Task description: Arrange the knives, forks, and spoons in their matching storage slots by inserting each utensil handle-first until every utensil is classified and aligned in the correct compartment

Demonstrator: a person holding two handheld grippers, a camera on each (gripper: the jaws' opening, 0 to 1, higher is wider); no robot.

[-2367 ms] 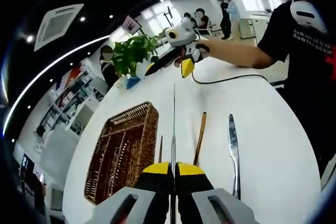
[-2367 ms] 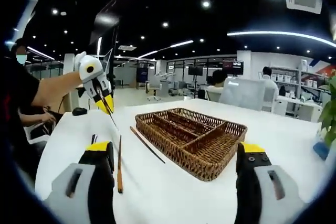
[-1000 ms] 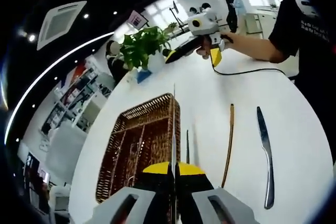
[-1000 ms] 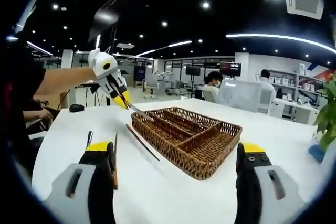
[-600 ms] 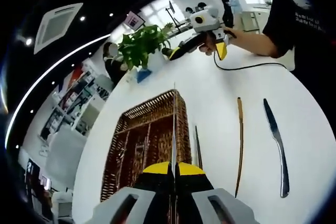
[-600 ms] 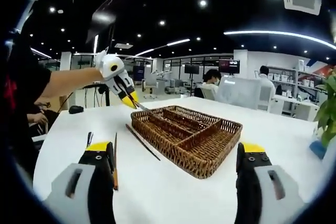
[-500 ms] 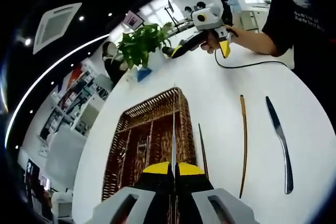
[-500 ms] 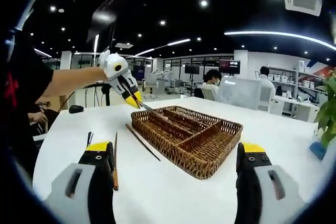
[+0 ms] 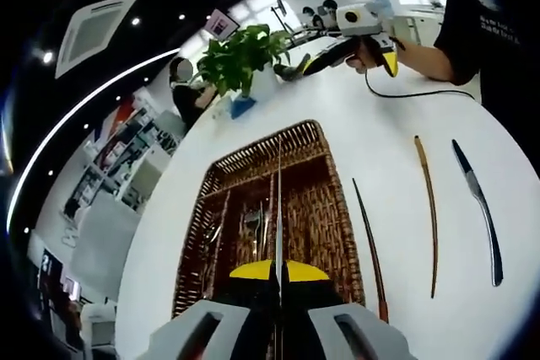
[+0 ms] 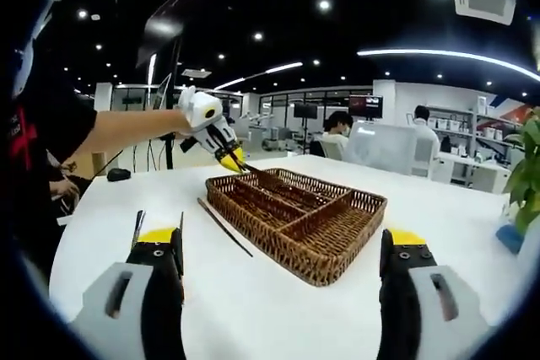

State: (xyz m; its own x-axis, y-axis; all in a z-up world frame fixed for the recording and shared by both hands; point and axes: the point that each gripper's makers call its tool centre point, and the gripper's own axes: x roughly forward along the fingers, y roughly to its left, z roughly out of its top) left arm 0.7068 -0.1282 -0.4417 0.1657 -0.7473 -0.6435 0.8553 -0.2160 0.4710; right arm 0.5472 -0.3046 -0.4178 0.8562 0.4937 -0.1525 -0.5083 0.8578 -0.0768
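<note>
Left tongs (image 9: 279, 269) grip a knife (image 9: 278, 200) over the basket (image 9: 325, 208) – right tongs (image 10: 281, 250) wide – chopsticks (image 9: 426, 208) beside it

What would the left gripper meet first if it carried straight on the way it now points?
Most likely the wicker tray. The left gripper is shut on a thin utensil whose tip points over the tray's middle compartments, so that tip would probably touch the tray's floor first, though depth is hard to judge.

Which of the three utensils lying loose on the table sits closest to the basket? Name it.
The dark thin utensil, lying just off the wicker basket's long side. The brown-handled one lies farther out, and the silver knife farthest.
</note>
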